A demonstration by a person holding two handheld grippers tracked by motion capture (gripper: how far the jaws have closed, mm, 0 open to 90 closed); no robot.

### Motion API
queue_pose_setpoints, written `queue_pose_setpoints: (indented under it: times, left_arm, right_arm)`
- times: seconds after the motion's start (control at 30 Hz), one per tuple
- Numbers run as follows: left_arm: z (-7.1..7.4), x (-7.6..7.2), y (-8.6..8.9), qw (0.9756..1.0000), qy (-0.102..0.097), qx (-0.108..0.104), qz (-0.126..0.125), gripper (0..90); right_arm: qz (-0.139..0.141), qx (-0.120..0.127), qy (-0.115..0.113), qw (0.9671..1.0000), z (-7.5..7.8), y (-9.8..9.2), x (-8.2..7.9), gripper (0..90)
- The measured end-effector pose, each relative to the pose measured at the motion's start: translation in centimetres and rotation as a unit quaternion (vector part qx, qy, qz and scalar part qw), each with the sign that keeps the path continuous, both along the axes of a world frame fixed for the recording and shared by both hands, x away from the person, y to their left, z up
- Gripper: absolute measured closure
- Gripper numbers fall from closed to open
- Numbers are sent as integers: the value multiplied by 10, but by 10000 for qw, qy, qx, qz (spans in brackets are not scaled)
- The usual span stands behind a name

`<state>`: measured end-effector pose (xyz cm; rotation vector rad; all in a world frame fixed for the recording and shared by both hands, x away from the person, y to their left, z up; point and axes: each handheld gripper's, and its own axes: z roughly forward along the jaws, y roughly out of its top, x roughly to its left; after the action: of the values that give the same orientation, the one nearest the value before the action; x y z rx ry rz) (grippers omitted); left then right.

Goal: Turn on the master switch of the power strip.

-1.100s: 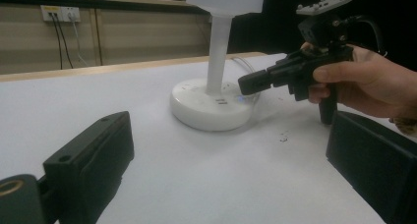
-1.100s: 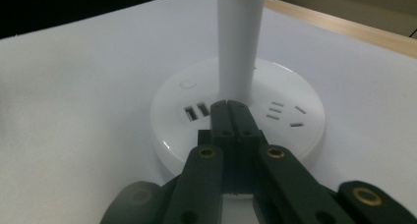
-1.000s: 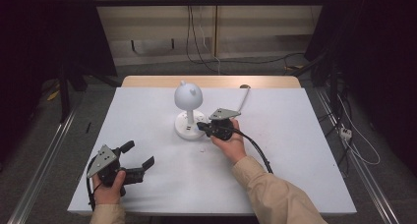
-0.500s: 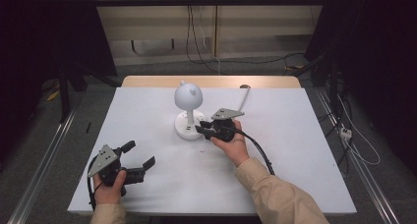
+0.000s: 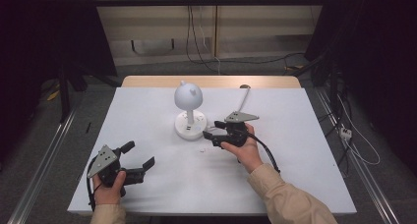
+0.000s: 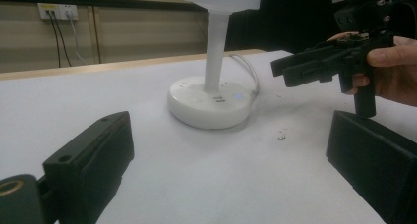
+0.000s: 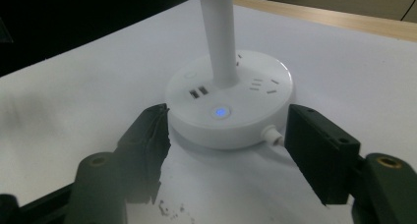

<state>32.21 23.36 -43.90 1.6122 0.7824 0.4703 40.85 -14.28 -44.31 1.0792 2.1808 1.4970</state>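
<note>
From above we see a white desk lamp (image 5: pixel 189 111) standing near the middle of the white table (image 5: pixel 305 150), a little toward its far edge, with a rounded head on a straight stem and a flat round base. Our right gripper (image 5: pixel 212 131) is held just beside that base on its right, pointing at it, and its jaws stand apart. In the right gripper view the two black jaws flank the near side of the base (image 7: pixel 231 103): the left one seems to touch or nearly touch the rim, though we cannot tell which, and the right one stands clear of it. On the base we make out a small glowing blue button (image 7: pixel 221 111), two dark ports, several socket slots and a white cord stub (image 7: pixel 271 134) leaving its side; the stem runs out of the top of this view, so the head is cut off. Some dark specks (image 5: pixel 202 150) lie on the table near the right gripper, too small to identify. Our left gripper (image 5: pixel 138 157) rests at the near left of the table, well apart from the lamp, with its jaws spread wide and nothing between them. In the left gripper view the lamp's head is again cropped at the top, and the right hand (image 6: pixel 393 69) is partly cut by the frame edge.
</note>
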Motion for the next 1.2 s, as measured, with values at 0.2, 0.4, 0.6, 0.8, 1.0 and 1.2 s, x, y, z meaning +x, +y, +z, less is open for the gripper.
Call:
queue_pose_setpoints:
  times: [0.2, 0.4, 0.6, 0.8, 1.0, 1.2]
  left_arm:
    - [-1, 1, -1, 10000, 12, 31, -22, 37]
    - [-1, 1, -1, 10000, 17, 39, -20, 38]
    - [-1, 1, -1, 10000, 22, 41, -13, 38]
    - [-1, 0, -1, 10000, 31, 46, -18, 38]
    - [-1, 1, -1, 10000, 28, 52, -12, 38]
    - [-1, 1, -1, 10000, 30, 59, -6, 38]
  right_arm:
    - [32, -14, 0, 10000, -1, -8, -7, 292]
    - [76, -48, 3, 10000, 0, -16, -14, 271]
    - [82, -51, -3, 10000, 0, -24, -20, 241]
    - [96, -29, -33, 9999, 0, -29, -27, 215]
    - [137, -85, 1, 9999, -1, -37, -35, 193]
    - [141, -154, -36, 9998, 0, -45, -42, 189]
